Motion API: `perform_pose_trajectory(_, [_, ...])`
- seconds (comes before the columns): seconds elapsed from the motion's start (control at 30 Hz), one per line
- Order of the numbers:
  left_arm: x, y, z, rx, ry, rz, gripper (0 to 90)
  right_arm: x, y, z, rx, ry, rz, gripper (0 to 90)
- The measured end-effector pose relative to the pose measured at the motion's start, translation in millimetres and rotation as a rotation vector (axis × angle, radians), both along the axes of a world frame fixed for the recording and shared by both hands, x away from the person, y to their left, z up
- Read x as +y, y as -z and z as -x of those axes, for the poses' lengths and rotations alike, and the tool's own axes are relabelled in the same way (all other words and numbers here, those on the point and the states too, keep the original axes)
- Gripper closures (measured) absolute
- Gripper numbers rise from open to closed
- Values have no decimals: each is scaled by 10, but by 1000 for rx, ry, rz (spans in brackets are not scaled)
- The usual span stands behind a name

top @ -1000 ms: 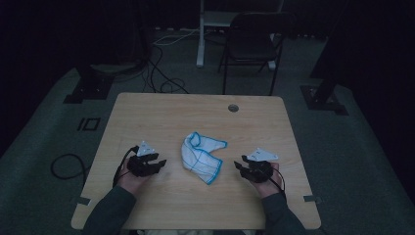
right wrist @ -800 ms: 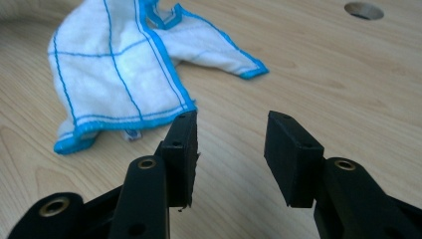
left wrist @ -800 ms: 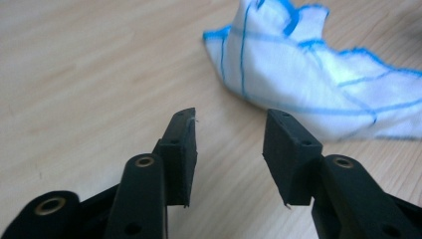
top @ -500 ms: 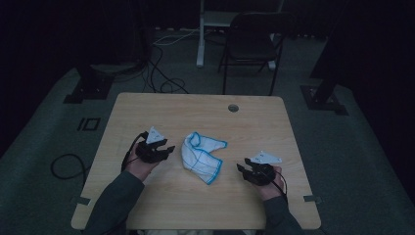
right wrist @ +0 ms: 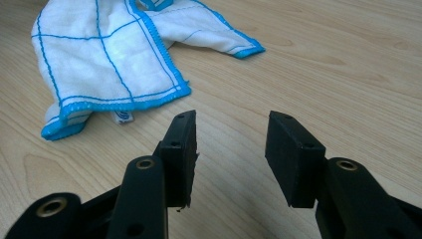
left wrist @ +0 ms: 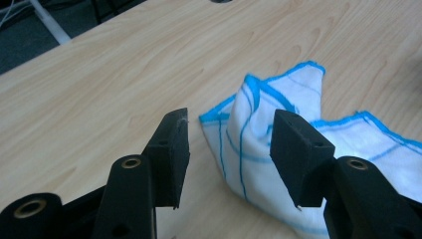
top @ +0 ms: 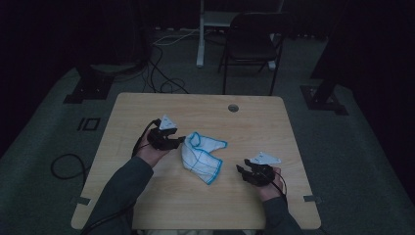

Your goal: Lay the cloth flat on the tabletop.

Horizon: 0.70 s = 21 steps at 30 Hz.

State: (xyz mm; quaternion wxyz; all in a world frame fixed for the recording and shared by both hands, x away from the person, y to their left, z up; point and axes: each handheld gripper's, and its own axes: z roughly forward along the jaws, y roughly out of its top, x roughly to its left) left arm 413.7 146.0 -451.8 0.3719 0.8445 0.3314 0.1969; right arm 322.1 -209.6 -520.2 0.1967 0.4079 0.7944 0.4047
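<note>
Your left gripper (top: 182,139) sits at the left edge of the cloth (top: 201,155), its jaws apart and just widened further, with nothing pressed between the pads. In the left gripper view (left wrist: 230,137) the cloth (left wrist: 298,149) rises in a crumpled fold straight ahead of the gap and behind the right-hand jaw; its blue-hemmed corner stands in the opening between the two pads, a little beyond their tips, while the left-hand jaw has only bare table (left wrist: 99,89) in front of it. You cannot tell from that view whether the right-hand pad touches the fabric.

The cloth itself is white with thin blue grid lines and a bright blue border, lying bunched near the middle of the wooden table (top: 147,205), between your two grippers.

Your right gripper (top: 241,170) rests near the cloth's lower right corner, apart from it, jaws spread and clamped on nothing. In the right gripper view (right wrist: 231,132) the cloth (right wrist: 104,55) lies ahead of the jaws and off to the left-hand one, its hemmed edge just beyond that pad's tip; the gap between the pads and the stretch ahead of the right-hand jaw show plain wood
</note>
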Motion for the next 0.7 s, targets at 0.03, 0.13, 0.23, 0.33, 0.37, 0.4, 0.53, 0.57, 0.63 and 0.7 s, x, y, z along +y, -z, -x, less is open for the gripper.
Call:
perform_pose_trajectory(0.03, [-59, -9, -43, 0, 5, -8, 503, 0, 2, 0, 2, 1, 0, 555])
perform_pose_trajectory(0.13, [-173, -7, -103, 4, 18, -22, 503, 3, 3, 0, 1, 1, 0, 553])
perform_pose_trajectory(0.23, [-300, 16, -158, 13, 33, -41, 504, 1, 3, 0, 1, 1, -1, 551])
perform_pose_trajectory(0.33, [-389, 45, -204, 25, 40, -54, 503, -2, 2, 0, -1, 2, -1, 551])
perform_pose_trajectory(0.37, [-448, 78, -247, 47, 36, -52, 482, -5, 1, 0, -4, 2, -2, 549])
perform_pose_trajectory(0.4, [-473, 94, -269, 58, 26, -47, 467, -6, 2, 1, -5, 3, -2, 546])
perform_pose_trajectory(0.53, [-566, 168, -375, 97, 7, -69, 442, -8, 8, 4, -4, 4, -4, 544])
perform_pose_trajectory(0.57, [-585, 185, -396, 105, 4, -76, 444, -8, 8, 4, -3, 4, -3, 543])
perform_pose_trajectory(0.63, [-614, 201, -410, 115, -3, -90, 477, -6, 8, 4, -5, 4, -4, 541])
perform_pose_trajectory(0.7, [-626, 206, -403, 120, -7, -82, 520, -6, 6, 5, -8, 10, -5, 530])
